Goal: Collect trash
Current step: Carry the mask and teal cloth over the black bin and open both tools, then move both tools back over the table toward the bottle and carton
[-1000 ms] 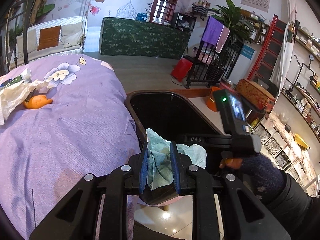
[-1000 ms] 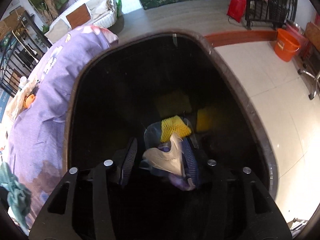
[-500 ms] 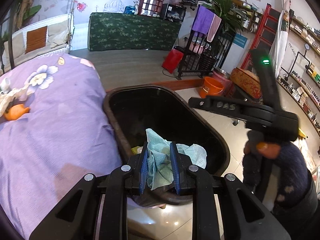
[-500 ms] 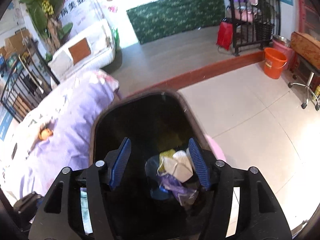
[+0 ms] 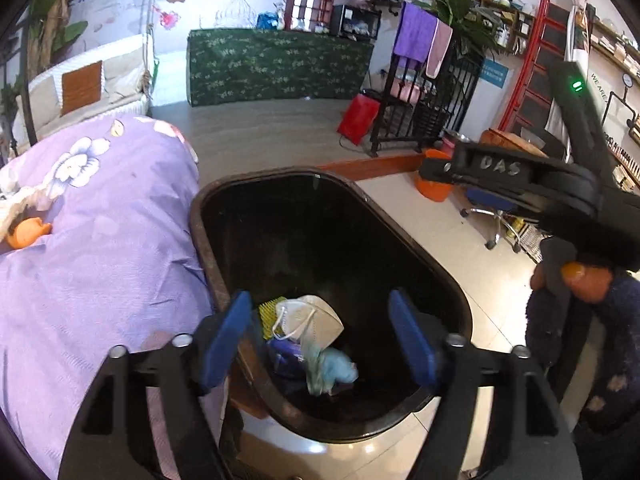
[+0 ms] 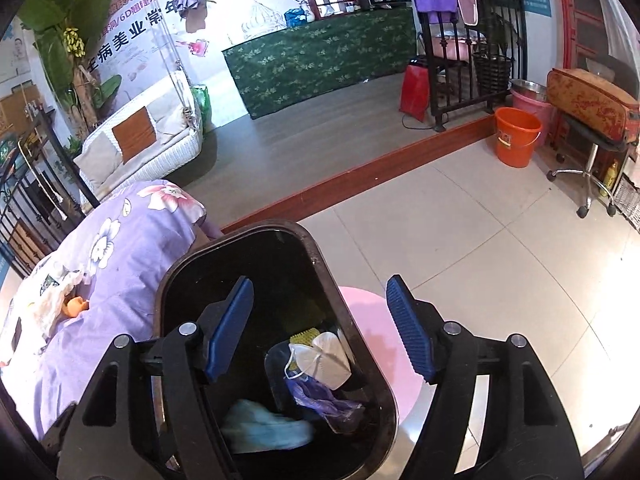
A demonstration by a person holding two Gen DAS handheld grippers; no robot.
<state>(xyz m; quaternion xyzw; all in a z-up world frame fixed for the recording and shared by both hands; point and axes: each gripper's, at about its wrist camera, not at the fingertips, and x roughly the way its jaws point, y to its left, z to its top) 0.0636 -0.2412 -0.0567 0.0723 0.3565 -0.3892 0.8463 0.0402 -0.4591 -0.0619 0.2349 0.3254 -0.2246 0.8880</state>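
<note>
Both the left claw (image 5: 320, 340) and right claw (image 6: 320, 328) hang wide and empty over the bin (image 5: 404, 236), so lift clear before reaching for the wrapper (image 6: 52, 300) and orange peel (image 5: 28, 232) on the bed (image 5: 100, 260)

— What colours are showing around the bin (image 5: 208, 248)?

— It is showing black inside with a brownish rim. The bedspread (image 5: 104, 264) beside it is showing lilac with white flowers, and an orange thing (image 5: 28, 233) is glowing on it.

— And inside?

— A white mask (image 6: 326, 360) is lying over something yellow (image 6: 304, 337), a pale blue cloth (image 6: 264, 430) is looking blurred, and a purple wrapper (image 6: 324, 400), possibly plastic, is shining.

— The tools?

— Both are showing black frames with blue pads (image 6: 230, 330). Beyond, an orange bucket (image 6: 516, 136) and a green patterned cover (image 6: 320, 60) are standing out.
</note>
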